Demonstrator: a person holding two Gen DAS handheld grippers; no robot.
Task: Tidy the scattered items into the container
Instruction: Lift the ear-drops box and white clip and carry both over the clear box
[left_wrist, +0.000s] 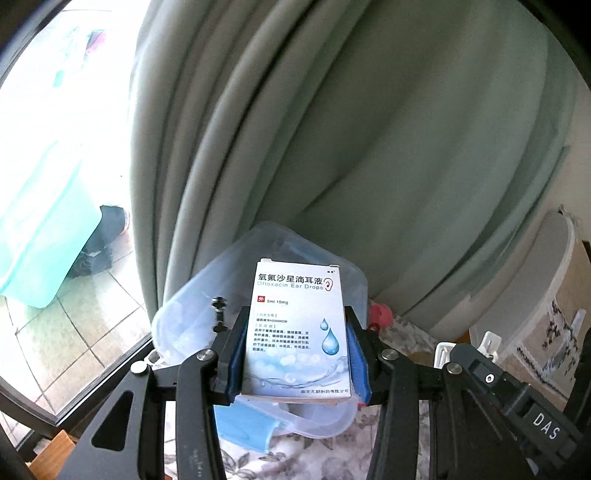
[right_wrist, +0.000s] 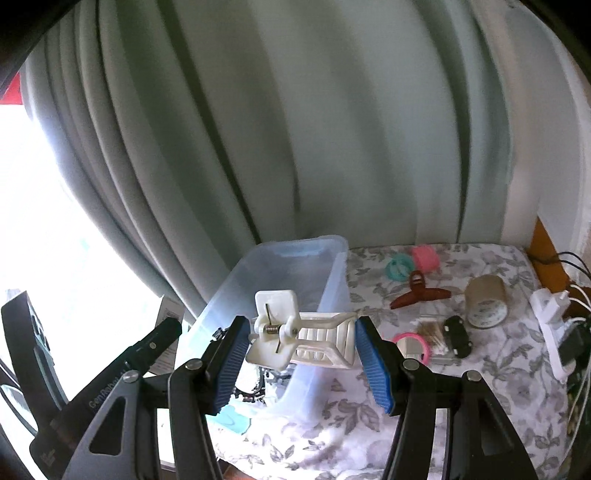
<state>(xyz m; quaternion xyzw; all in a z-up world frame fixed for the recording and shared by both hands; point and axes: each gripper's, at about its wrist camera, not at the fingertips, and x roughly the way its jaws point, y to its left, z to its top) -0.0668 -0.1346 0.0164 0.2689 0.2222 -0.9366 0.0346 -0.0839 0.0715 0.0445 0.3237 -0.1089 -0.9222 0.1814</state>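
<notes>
Daylight floods in from the window (left_wrist: 55, 147) on my left — blown out to white glare in both views. The curtain (right_wrist: 295, 129) smears with motion blur, its folds dim and shadowed. Fisheye bending curves every edge, and the corners go black.

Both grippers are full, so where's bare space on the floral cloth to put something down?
Free: the cloth in front of the clear bin, near the table's edge, and the strip between the brown hair claw and the bin. Crowded: around the tape roll, pink mirror and power strip.
</notes>
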